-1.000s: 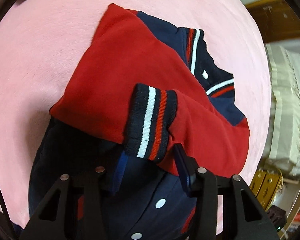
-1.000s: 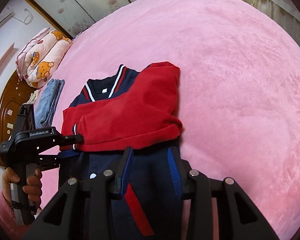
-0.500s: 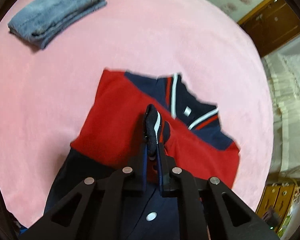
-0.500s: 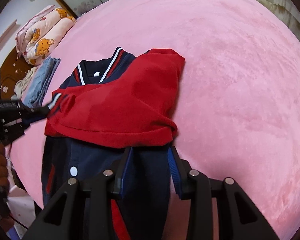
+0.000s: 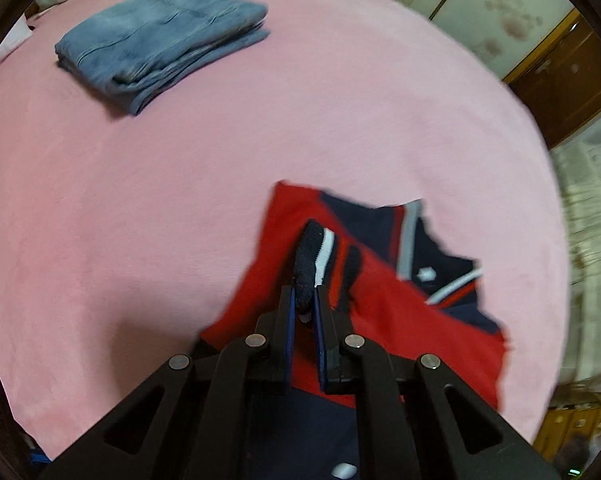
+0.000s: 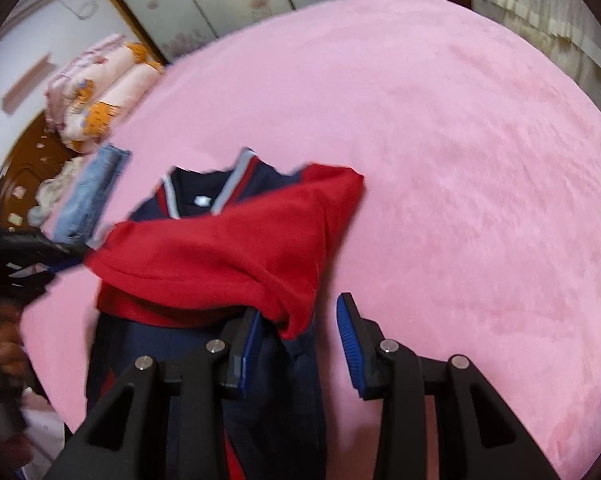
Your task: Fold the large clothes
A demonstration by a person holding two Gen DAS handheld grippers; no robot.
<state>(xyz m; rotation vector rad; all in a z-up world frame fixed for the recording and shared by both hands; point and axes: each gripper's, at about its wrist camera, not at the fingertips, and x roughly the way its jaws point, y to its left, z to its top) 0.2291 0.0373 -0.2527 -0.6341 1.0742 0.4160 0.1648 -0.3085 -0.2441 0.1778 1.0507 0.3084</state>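
Left wrist view: the left gripper (image 5: 303,312) has its jaws pressed together on the striped cuff (image 5: 314,258) of the jacket (image 5: 400,312), whose navy, white and red ribbing stands up out of the blue pads. The red sleeve (image 5: 260,292) trails from the cuff across the jacket's navy body. The jacket lies on the pink bedspread (image 5: 180,200), collar (image 5: 410,236) pointing away from the gripper. A folded stack of blue jeans (image 5: 160,40) rests on the bedspread, well apart from the jacket, beyond it and to the left. Past the bedspread's far right edge stands a wooden cabinet (image 5: 560,76).

Right wrist view: the right gripper (image 6: 296,334) has just been narrowing its jaws, yet a clear gap remains between the blue pads. The lower fold of the red sleeve (image 6: 228,256) and the jacket's navy front (image 6: 276,384) lie in that gap near the left pad; the pads do not pinch the cloth. The sleeve stretches leftward from here to the left gripper (image 6: 60,252), blurred at the picture's left edge, with a hand (image 6: 0,344) below it. The jeans (image 6: 88,192) sit left of the collar (image 6: 236,184), and a rolled quilt with orange bears (image 6: 96,104) lies beyond them against the wall.
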